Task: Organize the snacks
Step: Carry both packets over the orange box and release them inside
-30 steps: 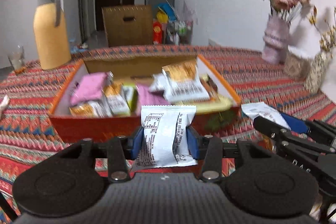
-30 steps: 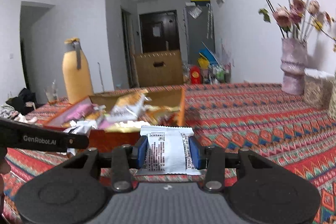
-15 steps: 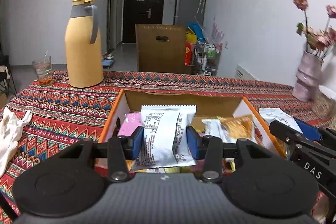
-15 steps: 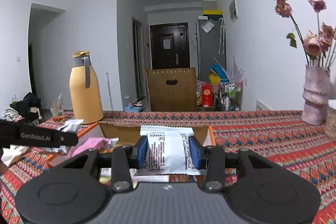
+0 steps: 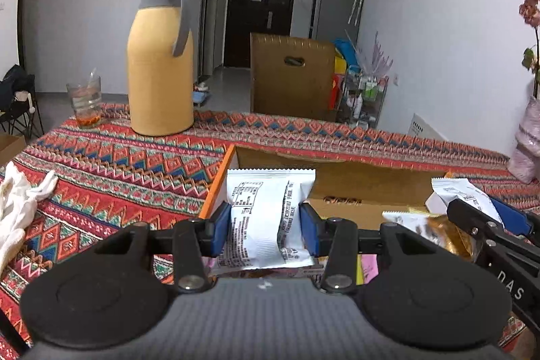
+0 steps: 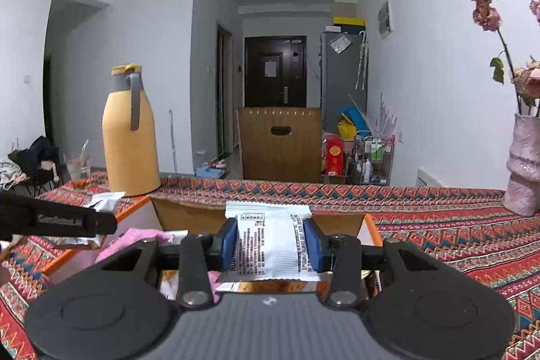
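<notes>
White snack packet (image 5: 268, 218) clamped in left gripper (image 5: 266, 233) jaws, above orange box (image 5: 216, 188). Second white packet (image 6: 270, 245) pinched by right gripper (image 6: 271, 247), also over box. Box on patterned surface (image 5: 135, 157); yellow thermos (image 5: 160, 56) behind-left. "GenRobot.AI", "DAS" on grippers.

Both views are taken from the grippers, low and close above the orange box (image 5: 216, 188) (image 6: 371, 225), facing the far dark door (image 5: 260, 12) (image 6: 275, 73). The yellow thermos (image 5: 160, 63) (image 6: 130, 137) and the patterned tablecloth (image 5: 118, 164) (image 6: 455, 225) are seen in both.
</notes>
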`<state>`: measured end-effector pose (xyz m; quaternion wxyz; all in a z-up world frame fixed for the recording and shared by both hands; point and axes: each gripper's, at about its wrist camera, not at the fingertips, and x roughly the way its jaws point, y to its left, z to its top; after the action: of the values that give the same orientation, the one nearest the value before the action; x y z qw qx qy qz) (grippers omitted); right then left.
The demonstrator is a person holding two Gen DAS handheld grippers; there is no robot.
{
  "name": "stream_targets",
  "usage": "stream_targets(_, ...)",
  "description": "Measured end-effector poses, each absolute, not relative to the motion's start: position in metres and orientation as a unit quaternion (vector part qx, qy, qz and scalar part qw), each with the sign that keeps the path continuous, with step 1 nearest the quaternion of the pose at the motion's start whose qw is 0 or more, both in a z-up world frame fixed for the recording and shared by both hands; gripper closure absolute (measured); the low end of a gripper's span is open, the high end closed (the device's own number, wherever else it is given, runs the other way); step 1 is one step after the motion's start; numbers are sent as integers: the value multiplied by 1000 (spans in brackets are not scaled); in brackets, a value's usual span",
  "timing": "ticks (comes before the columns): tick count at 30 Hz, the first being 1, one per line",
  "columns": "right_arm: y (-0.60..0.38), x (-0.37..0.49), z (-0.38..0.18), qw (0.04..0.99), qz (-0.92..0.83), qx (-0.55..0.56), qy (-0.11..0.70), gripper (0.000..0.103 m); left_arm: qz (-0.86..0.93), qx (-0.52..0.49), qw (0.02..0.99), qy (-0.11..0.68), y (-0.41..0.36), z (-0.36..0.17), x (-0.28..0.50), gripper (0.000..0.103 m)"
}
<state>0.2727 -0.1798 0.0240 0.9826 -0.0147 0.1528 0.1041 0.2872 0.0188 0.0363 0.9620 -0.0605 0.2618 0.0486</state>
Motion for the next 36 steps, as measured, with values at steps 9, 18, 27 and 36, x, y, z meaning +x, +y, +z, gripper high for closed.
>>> stream_targets(9,-186,269,16,982,91,5,164,27,57,-68,966,244,22,35,278,11)
stream_targets(18,-200,265,18,985,71,35,153,0,58,-66,970,227,20,41,270,0)
stream_targets(27,-200,259,26,987,72,33,139,0,66,-74,972,215,22,49,261,0)
stream_targets(36,-203,230,48,990,63,32,119,0,64,-47,976,203,13,67,231,0)
